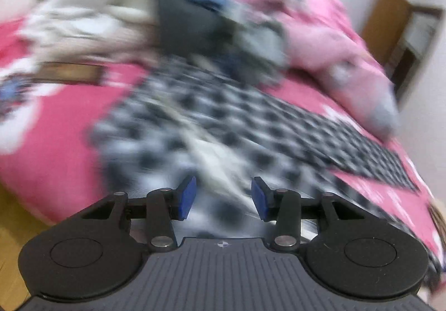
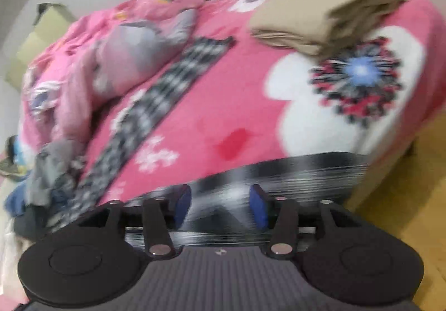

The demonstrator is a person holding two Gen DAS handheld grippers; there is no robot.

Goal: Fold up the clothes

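Both views blurred. Checked garment [image 1: 223, 121] spread on pink bed [image 1: 61, 143], long axis 7-to-1 in the right view. Left gripper [image 1: 221, 196] agape right over it, nearer; right gripper [image 2: 220, 205] agape at its hem, holding nothing.

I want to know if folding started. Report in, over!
Left gripper open, right gripper open, both empty. Checked garment spread on pink blanket, unfolded. Clothes pile behind; nothing blocking.
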